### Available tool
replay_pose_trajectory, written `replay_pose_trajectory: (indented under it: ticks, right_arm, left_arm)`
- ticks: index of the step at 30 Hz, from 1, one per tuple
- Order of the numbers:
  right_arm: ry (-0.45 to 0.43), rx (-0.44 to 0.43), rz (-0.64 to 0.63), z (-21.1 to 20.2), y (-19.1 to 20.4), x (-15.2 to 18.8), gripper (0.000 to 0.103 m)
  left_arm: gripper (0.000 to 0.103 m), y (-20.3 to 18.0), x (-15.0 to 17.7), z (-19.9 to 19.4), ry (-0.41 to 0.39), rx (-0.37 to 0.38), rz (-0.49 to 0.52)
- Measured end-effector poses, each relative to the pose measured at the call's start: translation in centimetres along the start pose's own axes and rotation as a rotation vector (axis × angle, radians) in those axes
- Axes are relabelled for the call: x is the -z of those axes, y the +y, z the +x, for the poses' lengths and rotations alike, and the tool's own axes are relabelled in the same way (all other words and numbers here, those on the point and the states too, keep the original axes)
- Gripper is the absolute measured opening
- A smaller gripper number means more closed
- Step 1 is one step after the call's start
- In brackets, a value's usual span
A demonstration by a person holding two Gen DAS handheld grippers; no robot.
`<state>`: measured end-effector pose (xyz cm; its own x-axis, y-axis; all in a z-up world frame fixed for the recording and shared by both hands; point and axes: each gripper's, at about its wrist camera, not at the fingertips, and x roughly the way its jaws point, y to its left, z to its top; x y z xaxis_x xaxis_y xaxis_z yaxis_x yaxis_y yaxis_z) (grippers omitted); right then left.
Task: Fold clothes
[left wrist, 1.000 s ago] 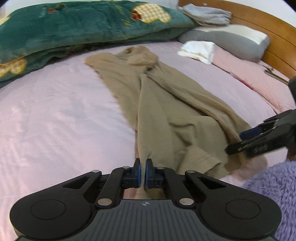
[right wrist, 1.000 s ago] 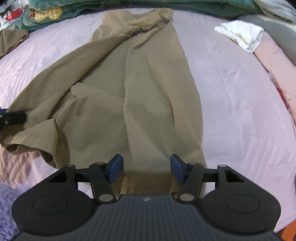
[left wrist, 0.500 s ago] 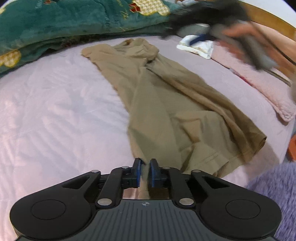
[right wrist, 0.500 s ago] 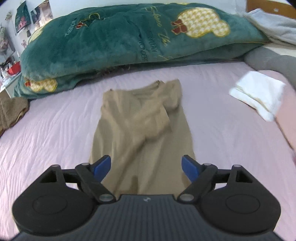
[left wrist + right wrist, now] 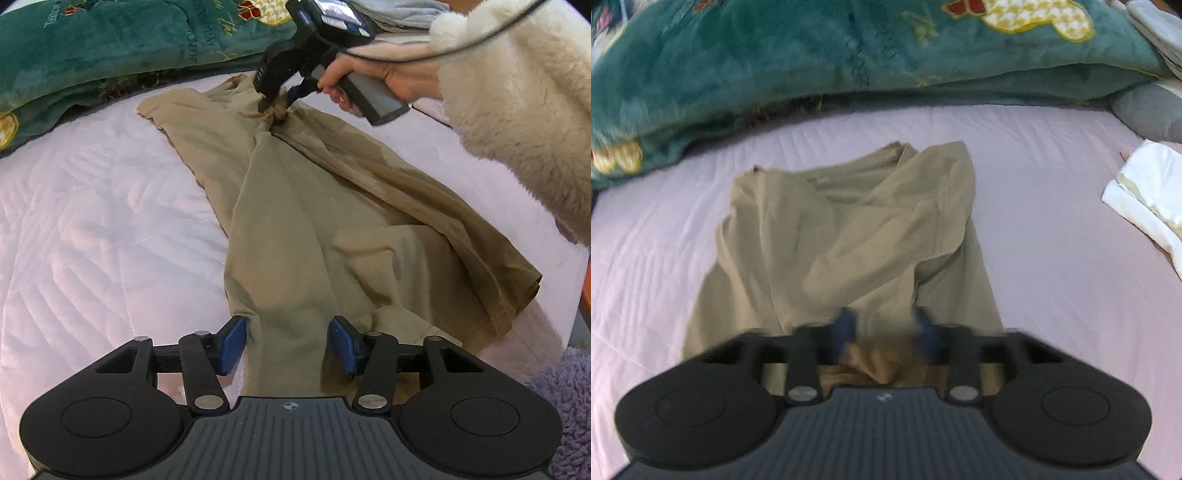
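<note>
Khaki garment spread lengthwise on the pink quilted bed, rumpled, with several long folds running along it. Landmark for places: that garment.

At its near end, left hand-held gripper, jaws just opened and standing moderately wide; blue pads on either side of a narrow strip of the cloth, not pressing on it. Strip lying loose between them.

At its far end, right hand-held gripper, held in a bare hand emerging from a fluffy cream sleeve. Jaws just closed, now narrow, pinched on a small bunch of the khaki cloth, puckered and lifted slightly off the bed. Same grip seen blurred in the right wrist view, with crumpled fabric gathered between the blue pads.

Beyond the garment's far end, a green plush blanket with gold and red motifs, heaped along the bed. To the far right of the garment, a folded white cloth on the sheet and a grey pillow behind it. By the garment's near right corner, a patch of lilac fleece.
</note>
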<state>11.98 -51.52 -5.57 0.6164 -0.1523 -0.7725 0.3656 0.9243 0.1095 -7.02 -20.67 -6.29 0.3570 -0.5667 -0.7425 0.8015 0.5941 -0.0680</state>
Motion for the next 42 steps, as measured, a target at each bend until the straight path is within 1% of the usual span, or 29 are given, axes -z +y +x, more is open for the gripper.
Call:
replay_pose_trajectory:
  ticks: [1,2,4,7,9,13,15,17,20,23,25,27,29,31,32,35,36,37,38,39,40,41,42]
  right_arm:
    - [-0.005,-0.003,-0.006,0.0,0.1,0.2,0.017]
    - [-0.016,-0.001,-0.017,-0.1,0.3,0.3,0.016]
    - [-0.033,-0.001,-0.043,-0.6,0.9,0.3,0.013]
    - [-0.057,0.002,-0.068,-1.4,1.8,-0.4,0.012]
    - [-0.076,-0.001,-0.071,-2.1,2.5,-1.3,0.012]
    - [-0.101,-0.023,-0.094,-3.4,4.6,-3.2,0.012]
    - [-0.115,-0.034,-0.115,-4.0,6.4,-4.1,0.012]
    - [-0.129,-0.069,-0.130,-4.5,8.6,-4.9,0.011]
    - [-0.149,-0.136,-0.164,-5.2,12.9,-5.7,0.011]
    - [-0.150,-0.200,-0.235,-5.0,18.6,-5.8,0.011]
    - [-0.130,-0.219,-0.300,-4.0,22.9,-4.7,0.011]
    - [-0.100,-0.230,-0.364,-2.8,26.9,-3.3,0.012]
    - [-0.020,-0.232,-0.445,-1.2,30.3,-1.0,0.019]
    - [0.050,-0.249,-0.507,-0.1,32.8,1.1,0.036]
    - [0.074,-0.267,-0.524,0.0,33.6,2.1,0.038]
    - [0.062,-0.283,-0.537,-2.5,32.9,2.7,0.042]
    - [0.057,-0.288,-0.541,-3.4,32.7,2.9,0.044]
    - [0.048,-0.286,-0.521,-4.8,31.2,2.6,0.049]
    - [0.054,-0.282,-0.494,-6.2,29.5,2.5,0.052]
    - [0.063,-0.277,-0.466,-7.6,27.7,2.5,0.061]
    - [0.072,-0.273,-0.439,-9.0,26.0,2.4,0.066]
    - [0.076,-0.257,-0.428,-10.4,24.1,3.0,0.067]
    - [0.080,-0.239,-0.421,-11.8,22.1,3.7,0.069]
  left_arm:
    - [0.039,0.1,0.1,-0.1,-0.006,-0.004,-0.004]
    - [0.034,0.2,0.1,-0.2,-0.014,-0.010,-0.007]
    - [0.019,0.6,0.1,-0.5,-0.030,0.005,-0.033]
    - [0.011,0.8,0.2,-0.8,-0.050,0.014,-0.051]
    - [0.008,0.7,0.4,-1.1,-0.068,0.015,-0.053]
    - [0.006,1.1,0.7,-2.0,-0.103,0.012,-0.072]
    - [0.006,1.7,0.9,-2.6,-0.117,0.009,-0.092]
    - [0.006,2.3,1.1,-3.4,-0.136,-0.003,-0.112]
    - [0.005,3.4,1.9,-5.0,-0.155,-0.032,-0.142]
    - [0.006,4.8,3.0,-6.5,-0.154,-0.057,-0.175]
    - [0.005,5.4,3.9,-7.0,-0.131,-0.069,-0.198]
    - [0.005,5.8,4.9,-7.1,-0.100,-0.097,-0.205]
    - [0.006,6.1,5.8,-7.2,-0.068,-0.124,-0.211]
    - [0.008,7.0,6.4,-7.5,-0.050,-0.123,-0.245]
    - [0.008,7.5,6.6,-7.7,-0.045,-0.130,-0.265]
    - [0.009,8.6,7.2,-8.6,-0.052,-0.135,-0.309]
    - [0.010,8.9,7.3,-9.0,-0.061,-0.131,-0.323]
    - [0.015,9.1,7.5,-9.3,-0.065,-0.120,-0.329]
    - [0.015,9.2,7.8,-9.5,-0.069,-0.111,-0.336]
    - [0.017,9.2,8.1,-9.7,-0.074,-0.101,-0.339]
    - [0.022,9.0,8.1,-9.7,-0.079,-0.085,-0.330]
    - [0.026,8.8,8.1,-9.7,-0.080,-0.071,-0.320]
    - [0.037,8.3,7.9,-9.4,-0.070,-0.058,-0.309]
